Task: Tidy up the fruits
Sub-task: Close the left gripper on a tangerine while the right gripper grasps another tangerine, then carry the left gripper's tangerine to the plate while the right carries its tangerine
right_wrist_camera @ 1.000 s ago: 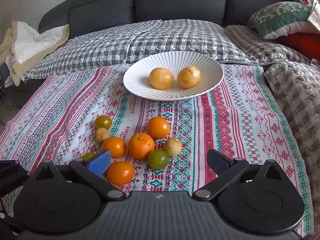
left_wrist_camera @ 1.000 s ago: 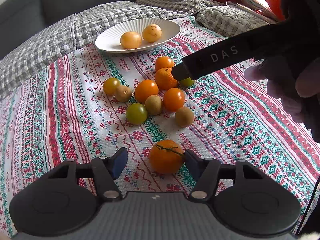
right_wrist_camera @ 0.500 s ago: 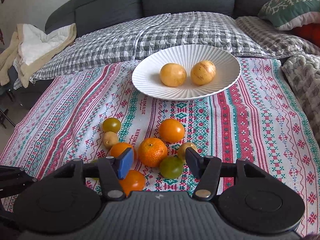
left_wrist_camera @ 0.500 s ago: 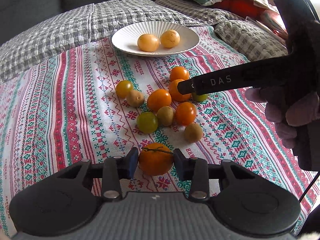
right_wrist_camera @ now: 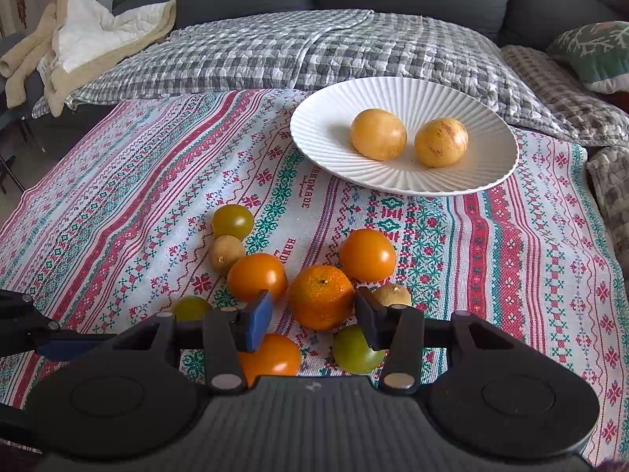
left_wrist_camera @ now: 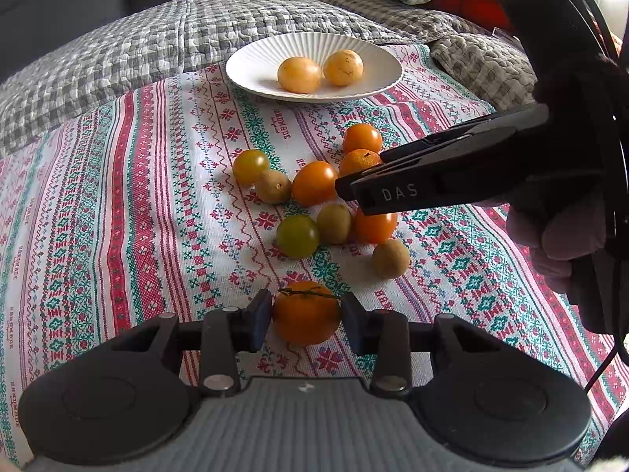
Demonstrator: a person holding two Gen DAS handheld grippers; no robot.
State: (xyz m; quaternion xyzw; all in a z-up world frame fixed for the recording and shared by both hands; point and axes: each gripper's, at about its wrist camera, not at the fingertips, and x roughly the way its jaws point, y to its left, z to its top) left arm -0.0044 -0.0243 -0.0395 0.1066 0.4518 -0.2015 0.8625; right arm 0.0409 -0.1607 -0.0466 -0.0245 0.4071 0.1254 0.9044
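Observation:
My left gripper (left_wrist_camera: 306,324) is shut on an orange tangerine (left_wrist_camera: 306,312) with a thin stem, which rests on the patterned cloth. In the right wrist view a dimpled mandarin (right_wrist_camera: 320,297) sits between the jaws of my right gripper (right_wrist_camera: 312,320). The jaws are closing, with a small gap still showing beside the blue pad (right_wrist_camera: 255,324). From the left wrist view the right gripper (left_wrist_camera: 346,192) reaches in from the right over that mandarin (left_wrist_camera: 359,159). A white ribbed plate (right_wrist_camera: 314,145) at the back holds two yellow fruits (right_wrist_camera: 378,133).
Orange tomatoes (right_wrist_camera: 367,255), green tomatoes (right_wrist_camera: 232,221) and small brown fruits (right_wrist_camera: 226,253) lie crowded around the mandarin. A grey checked quilt (right_wrist_camera: 275,51) and a dark sofa lie behind the plate, with cushions at the right. A hand (left_wrist_camera: 558,232) holds the right gripper.
The left jaws have shut onto the tangerine. The right jaws have narrowed from wide open around the mandarin, and that gripper has moved in closer and lower over the fruit cluster.

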